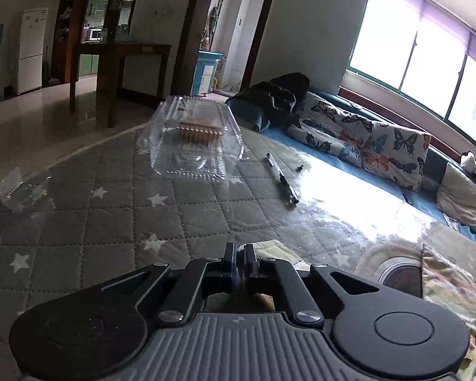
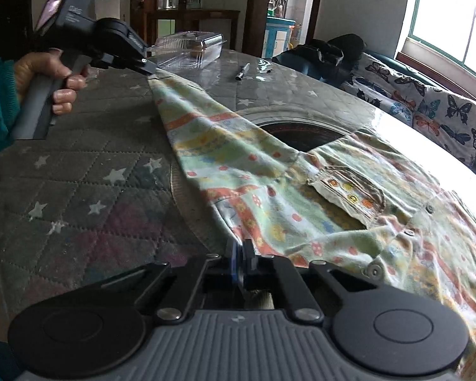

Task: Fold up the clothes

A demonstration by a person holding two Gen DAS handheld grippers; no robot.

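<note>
This is a home living room: ahead of the jaws a table (image 1: pixel 79 222) with a quilted star cover, to their right a sofa (image 1: pixel 333 146) with butterfly cushions (image 1: pixel 380 146) under a wide window (image 1: pixel 428 63), and far ahead to the left a white fridge (image 1: pixel 31 50) near a kitchen doorway.

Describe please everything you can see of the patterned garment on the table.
The garment is thin, soft cloth, pale green and yellow with orange bands and small prints, wrinkled, with snap buttons and a folded collar. It lies spread over the quilted star-print table cover, hiding part of a round recess. The left tool pinches one corner and lifts it taut; the right tool is shut on the near edge.
</note>
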